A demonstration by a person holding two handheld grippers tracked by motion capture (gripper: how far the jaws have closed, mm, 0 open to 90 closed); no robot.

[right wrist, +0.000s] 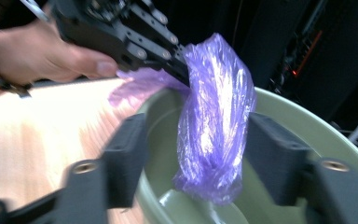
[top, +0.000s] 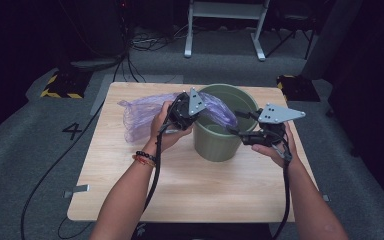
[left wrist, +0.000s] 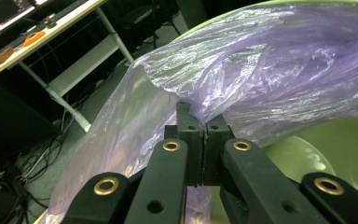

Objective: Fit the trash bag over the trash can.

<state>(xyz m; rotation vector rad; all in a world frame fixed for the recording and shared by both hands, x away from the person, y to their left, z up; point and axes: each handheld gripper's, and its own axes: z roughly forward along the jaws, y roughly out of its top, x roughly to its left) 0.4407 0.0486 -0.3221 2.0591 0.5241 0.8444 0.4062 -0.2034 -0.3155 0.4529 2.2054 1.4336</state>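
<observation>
A thin purple plastic bag lies on the wooden table and stretches over the rim of a green bin. My left gripper is shut on the bag's edge at the bin's left rim. In the left gripper view the closed jaws pinch the film above the bin. My right gripper reaches in over the bin's right side. In the right gripper view its jaws stand apart on either side of a hanging bunch of the bag, with a gap at the left jaw.
The bin stands at the table's far middle. Beyond the table are a white metal frame, cables on the grey floor and yellow-black striped blocks. The other hand and its gripper show in the right gripper view.
</observation>
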